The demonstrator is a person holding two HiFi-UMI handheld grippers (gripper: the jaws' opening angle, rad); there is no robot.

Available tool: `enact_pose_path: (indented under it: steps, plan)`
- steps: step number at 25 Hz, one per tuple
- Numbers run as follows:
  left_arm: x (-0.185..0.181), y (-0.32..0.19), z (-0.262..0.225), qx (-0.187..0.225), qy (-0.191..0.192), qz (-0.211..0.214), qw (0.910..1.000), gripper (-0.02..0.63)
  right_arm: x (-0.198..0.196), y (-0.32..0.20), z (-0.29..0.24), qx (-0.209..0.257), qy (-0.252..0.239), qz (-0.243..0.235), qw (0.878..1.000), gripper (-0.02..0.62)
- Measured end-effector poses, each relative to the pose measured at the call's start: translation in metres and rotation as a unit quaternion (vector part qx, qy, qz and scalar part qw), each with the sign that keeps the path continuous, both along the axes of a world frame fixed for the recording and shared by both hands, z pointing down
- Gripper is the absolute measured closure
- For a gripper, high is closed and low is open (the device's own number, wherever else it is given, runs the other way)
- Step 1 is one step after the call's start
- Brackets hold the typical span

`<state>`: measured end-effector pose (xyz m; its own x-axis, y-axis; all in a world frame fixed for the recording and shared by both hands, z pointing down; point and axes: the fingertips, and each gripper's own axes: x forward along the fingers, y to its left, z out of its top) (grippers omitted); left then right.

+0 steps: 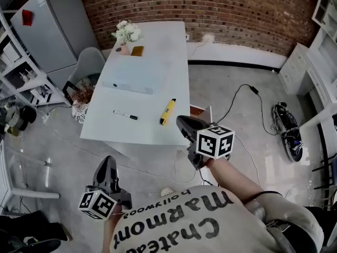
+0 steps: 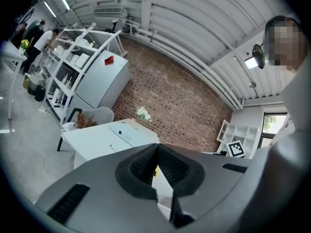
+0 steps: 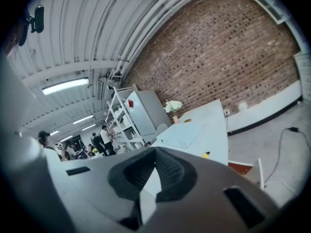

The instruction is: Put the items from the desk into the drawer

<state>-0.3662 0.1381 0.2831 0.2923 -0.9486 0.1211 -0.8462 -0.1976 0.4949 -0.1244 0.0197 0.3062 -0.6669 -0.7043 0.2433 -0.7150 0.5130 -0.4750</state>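
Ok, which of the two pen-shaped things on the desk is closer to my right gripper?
The yellow one, by the near right edge of the desk; the black-and-white marker lies further left.

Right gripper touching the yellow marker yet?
Apart. Right gripper view: the yellow marker lies out on the desk, well beyond the shut right gripper.

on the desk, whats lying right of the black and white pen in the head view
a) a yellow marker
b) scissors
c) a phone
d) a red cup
a: the head view shows a yellow marker lying on the desk, right of the pen and apart from it.
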Motion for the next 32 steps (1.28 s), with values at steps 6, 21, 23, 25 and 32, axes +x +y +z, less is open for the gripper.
enact_pose_path:
  steps: [6,21,23,25,32]
  plan:
    - [-0.023,-0.029,0.021,-0.022,0.003,0.022,0.9995,0.603,-0.003,-0.025,0.062,-0.056,0.044,0.045,0.996,0.591]
    - [-0.043,-0.076,0.054,-0.071,0.015,-0.005,0.9974,0.604,-0.023,-0.099,0.157,-0.178,0.064,0.054,0.98,0.423]
    - [-0.046,-0.086,0.052,-0.071,0.013,-0.013,0.9973,0.604,-0.024,-0.115,0.165,-0.193,0.079,0.061,0.976,0.4]
    - [-0.048,-0.094,0.05,-0.07,0.014,-0.023,0.9972,0.603,-0.025,-0.127,0.174,-0.217,0.095,0.071,0.969,0.374]
    - [-0.054,-0.111,0.051,-0.069,0.008,-0.037,0.9969,0.603,-0.024,-0.154,0.205,-0.258,0.185,0.111,0.942,0.298]
